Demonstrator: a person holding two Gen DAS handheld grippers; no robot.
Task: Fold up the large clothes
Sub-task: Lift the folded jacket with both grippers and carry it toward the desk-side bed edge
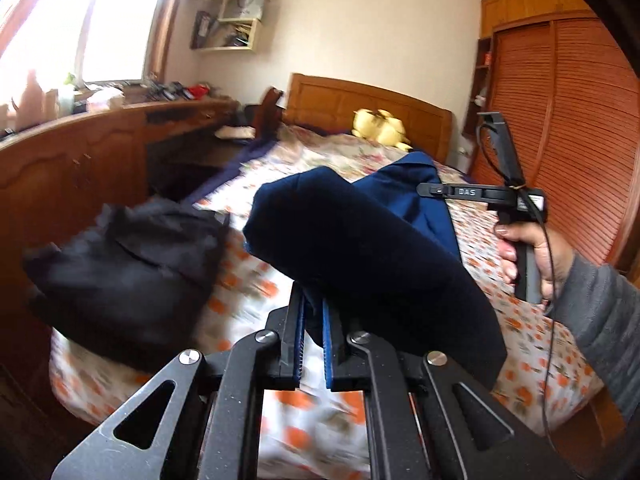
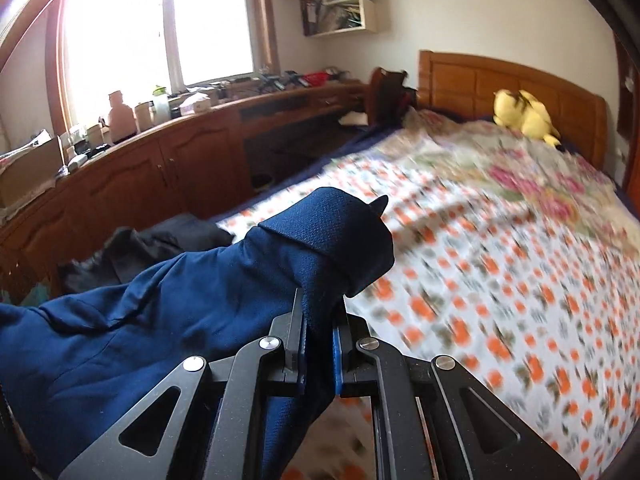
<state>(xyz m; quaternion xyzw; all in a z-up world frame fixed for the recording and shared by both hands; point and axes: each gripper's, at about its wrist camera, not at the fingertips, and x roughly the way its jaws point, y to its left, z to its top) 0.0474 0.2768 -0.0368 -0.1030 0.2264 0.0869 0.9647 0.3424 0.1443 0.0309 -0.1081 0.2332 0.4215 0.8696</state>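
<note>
A large navy blue garment [image 1: 360, 240] hangs in the air above the flowered bed [image 1: 256, 292]. My left gripper [image 1: 314, 308] is shut on one dark edge of it. My right gripper [image 2: 320, 312] is shut on a cuffed end of the same garment [image 2: 160, 320], which drapes down to the left. The right gripper's body and the hand holding it show in the left wrist view [image 1: 516, 216], at the garment's far right side. The cloth hides both grippers' fingertips.
A black garment [image 1: 120, 264] lies heaped at the bed's left edge, also in the right wrist view [image 2: 152, 244]. A yellow plush toy [image 2: 524, 116] sits by the wooden headboard [image 2: 512, 80]. A cluttered wooden cabinet [image 2: 160, 160] runs along the left; a slatted wardrobe [image 1: 568, 140] stands right.
</note>
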